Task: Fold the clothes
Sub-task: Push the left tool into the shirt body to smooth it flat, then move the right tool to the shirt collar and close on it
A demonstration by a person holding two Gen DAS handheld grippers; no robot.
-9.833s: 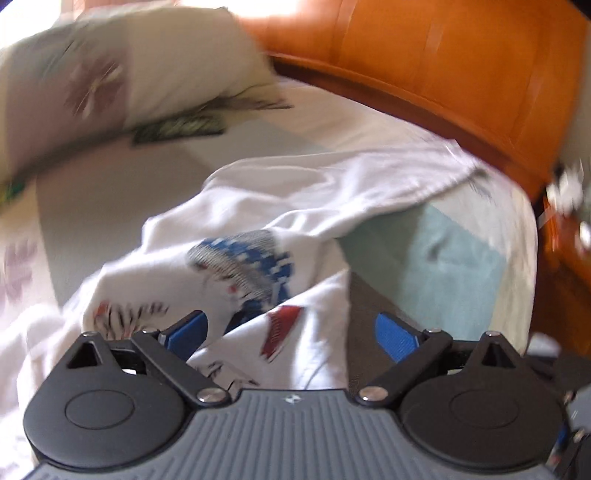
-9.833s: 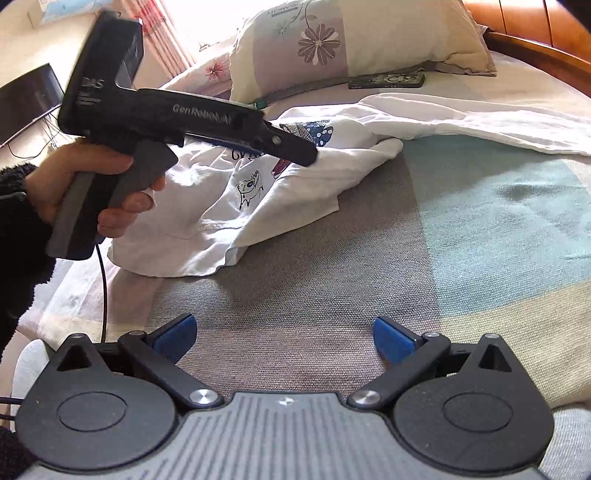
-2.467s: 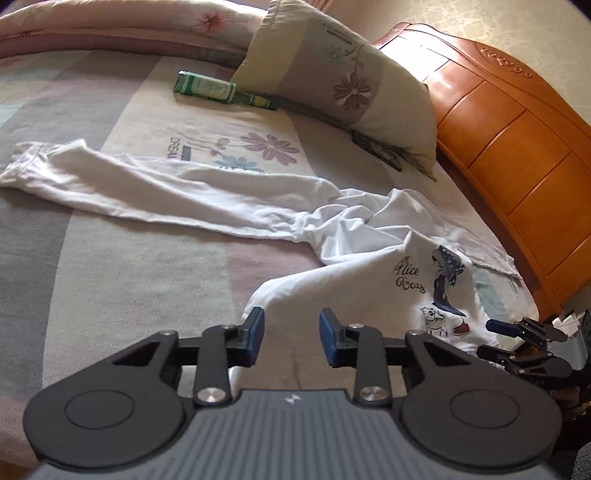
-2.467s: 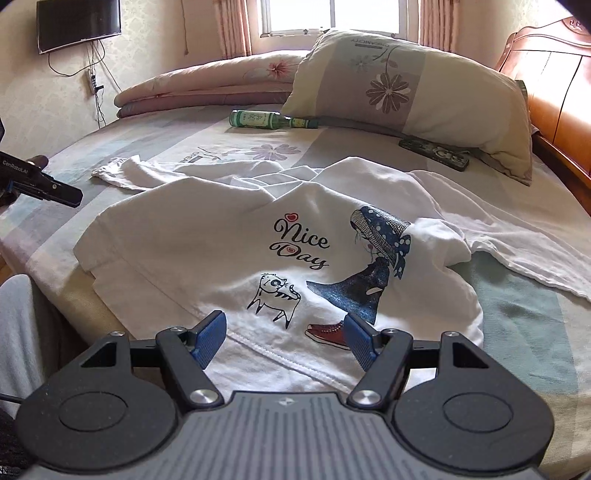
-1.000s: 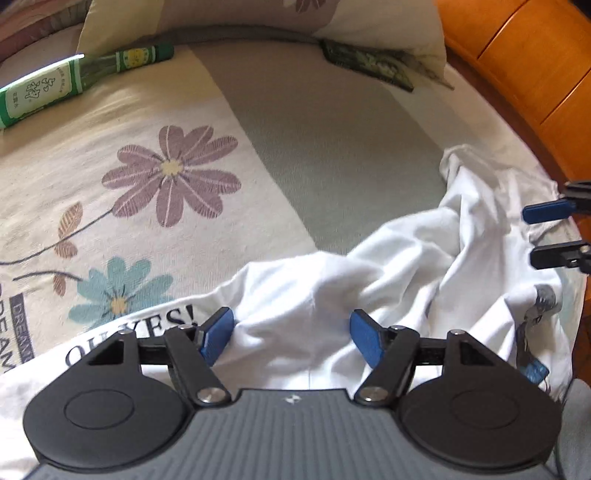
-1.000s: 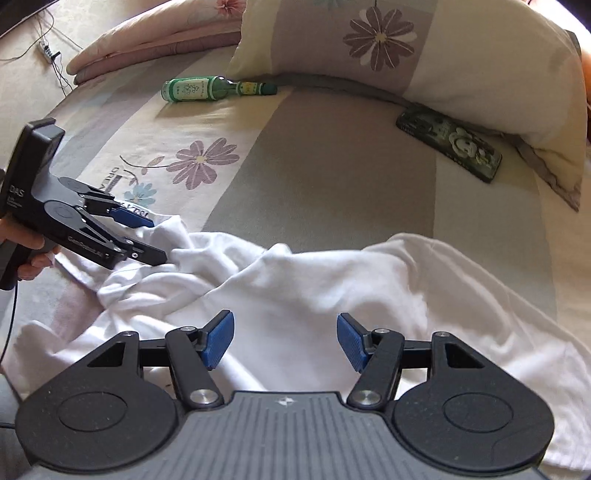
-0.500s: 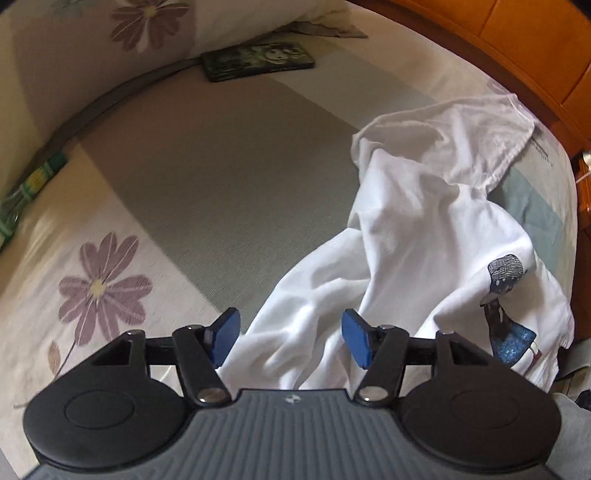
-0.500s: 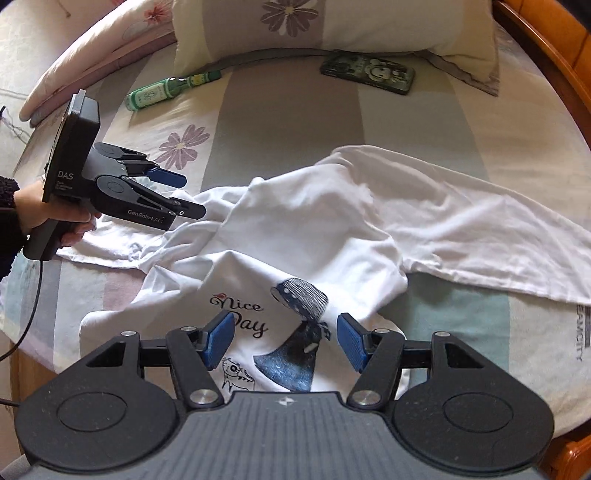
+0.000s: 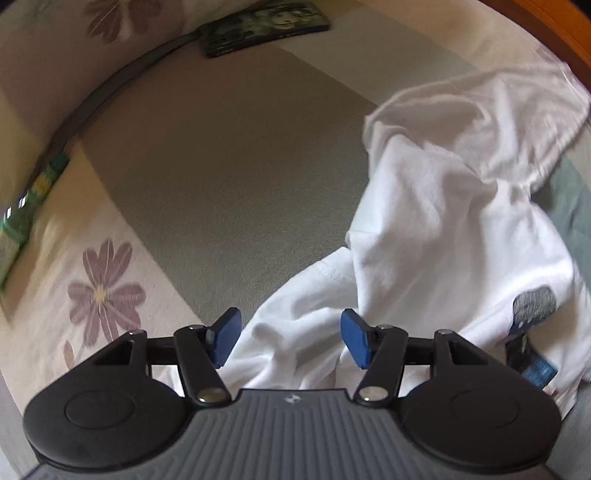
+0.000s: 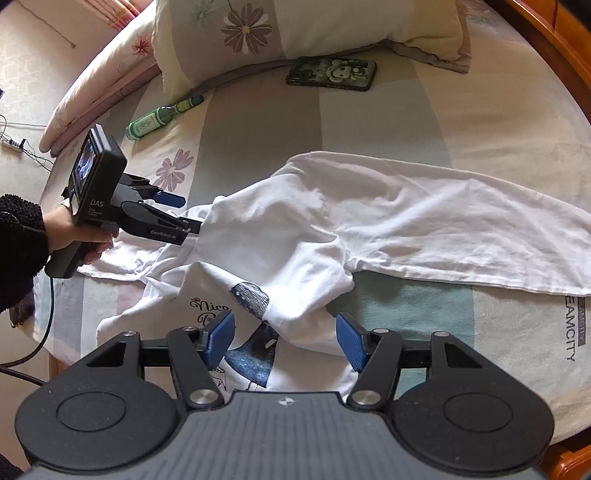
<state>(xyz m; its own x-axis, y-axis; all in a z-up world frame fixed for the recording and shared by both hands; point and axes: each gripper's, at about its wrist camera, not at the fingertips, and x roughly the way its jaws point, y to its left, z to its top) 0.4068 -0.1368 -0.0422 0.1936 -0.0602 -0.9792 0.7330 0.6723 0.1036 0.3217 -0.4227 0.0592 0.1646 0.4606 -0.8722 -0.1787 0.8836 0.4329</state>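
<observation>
Although the white long-sleeved shirt (image 10: pixel 317 236) has been laid out on the bed (image 10: pixel 480 122), little of the folding can be judged as done. The body is seen bunched near the bed's front edge, its printed side partly up, with one flap thrown over the print (image 10: pixel 251 295) and hiding part of it. One sleeve (image 10: pixel 461 229) is stretched out flat toward the right side of the bed; the other is crumpled under the left gripper (image 10: pixel 184 218) on the left.

No neat crease or squared panel is shown anywhere, so the work is judged to be at its start: the cloth has yet to be smoothed, the sleeves brought in and the body folded over.

The left gripper (image 9: pixel 288 339) is pointed steeply down at the fabric and its jaws are closing; a ridge of white cloth lies between the blue pads (image 9: pixel 225 338), but it is not yet seen pinched. The right gripper (image 10: pixel 282 341) is held above the overturned flap and the print with its jaws apart, nothing being gripped between them.

A phone (image 10: pixel 332 74), a green bottle (image 10: pixel 162 116) and a pillow (image 10: pixel 314 26) are left at the head of the bed, well apart from the shirt, so the folding area is not obstructed by them.
</observation>
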